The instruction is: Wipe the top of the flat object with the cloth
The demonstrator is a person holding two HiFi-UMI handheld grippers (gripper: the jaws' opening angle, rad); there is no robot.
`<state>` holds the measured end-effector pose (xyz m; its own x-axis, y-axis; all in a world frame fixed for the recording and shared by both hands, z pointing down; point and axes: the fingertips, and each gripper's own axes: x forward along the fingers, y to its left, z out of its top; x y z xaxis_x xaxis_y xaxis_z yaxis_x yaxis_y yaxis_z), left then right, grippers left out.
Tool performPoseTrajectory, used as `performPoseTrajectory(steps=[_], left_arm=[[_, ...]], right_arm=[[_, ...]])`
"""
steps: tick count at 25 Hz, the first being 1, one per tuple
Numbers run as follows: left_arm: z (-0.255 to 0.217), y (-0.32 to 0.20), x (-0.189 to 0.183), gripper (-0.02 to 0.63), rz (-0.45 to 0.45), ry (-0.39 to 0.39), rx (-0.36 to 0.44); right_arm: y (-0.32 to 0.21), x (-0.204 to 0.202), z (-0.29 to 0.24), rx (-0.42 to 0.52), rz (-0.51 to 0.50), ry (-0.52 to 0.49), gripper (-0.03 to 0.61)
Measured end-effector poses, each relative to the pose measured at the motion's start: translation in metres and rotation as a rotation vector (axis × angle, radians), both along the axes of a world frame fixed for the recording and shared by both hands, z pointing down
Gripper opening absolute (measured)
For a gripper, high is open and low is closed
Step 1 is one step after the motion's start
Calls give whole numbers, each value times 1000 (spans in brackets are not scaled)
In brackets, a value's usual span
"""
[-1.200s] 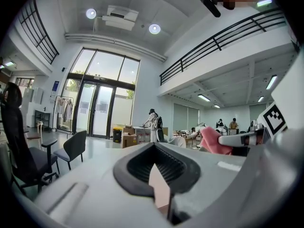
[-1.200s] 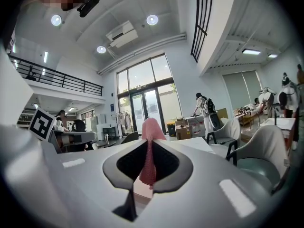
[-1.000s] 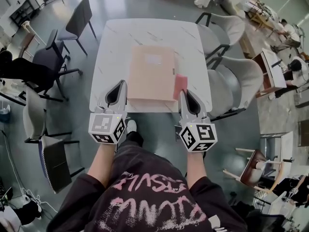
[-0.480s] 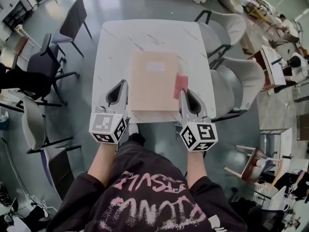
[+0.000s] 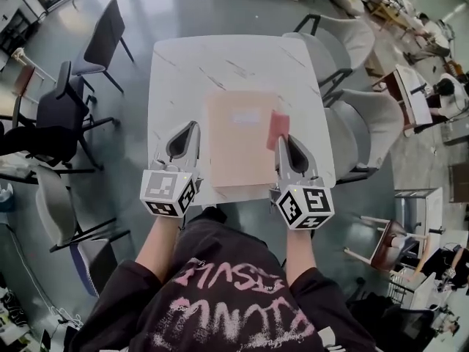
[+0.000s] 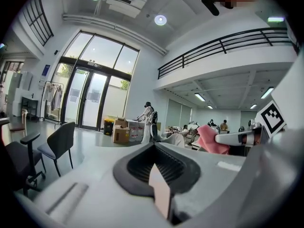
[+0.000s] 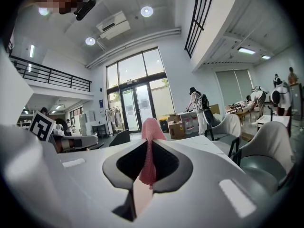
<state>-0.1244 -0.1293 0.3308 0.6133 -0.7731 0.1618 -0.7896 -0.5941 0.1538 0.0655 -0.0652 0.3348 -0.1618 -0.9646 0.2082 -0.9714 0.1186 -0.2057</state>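
1. Grippers sit one in each of the person's hands, both pointing away from the body toward a pale tan, rectangular flat object (image 5: 238,152).
2. That flat object lies lengthwise on a white, marble-veined table (image 5: 176,72), with a small white label on its far half.
3. At the flat object's right long edge, the right gripper (image 5: 282,139) has its jaws pinched on a pink fabric cloth (image 5: 276,127).
4. The cloth sticks out beyond the jaw tips and overlaps the right edge of the flat object. I cannot tell whether it touches the surface.
5. Just left of the flat object, the left gripper (image 5: 193,126) is over bare tabletop, apart from the object's left edge. Its jaws are pressed together with nothing between them.
6. Both grippers are level with the middle of the flat object's length, one on each side of it.
7. Right of the flat object, beyond the table's edge, stand two light grey shell chairs (image 5: 363,119).
8. Left of the flat object, beyond the table, stand dark chairs (image 5: 102,39) on the grey floor.
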Motion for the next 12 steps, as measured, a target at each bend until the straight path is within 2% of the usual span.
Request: performPoseTrajectory(steps=[12], left_arm=[[12,-34,0,0,53,10,-34]], right_arm=[[-30,-6,10,-36,46,4,49]])
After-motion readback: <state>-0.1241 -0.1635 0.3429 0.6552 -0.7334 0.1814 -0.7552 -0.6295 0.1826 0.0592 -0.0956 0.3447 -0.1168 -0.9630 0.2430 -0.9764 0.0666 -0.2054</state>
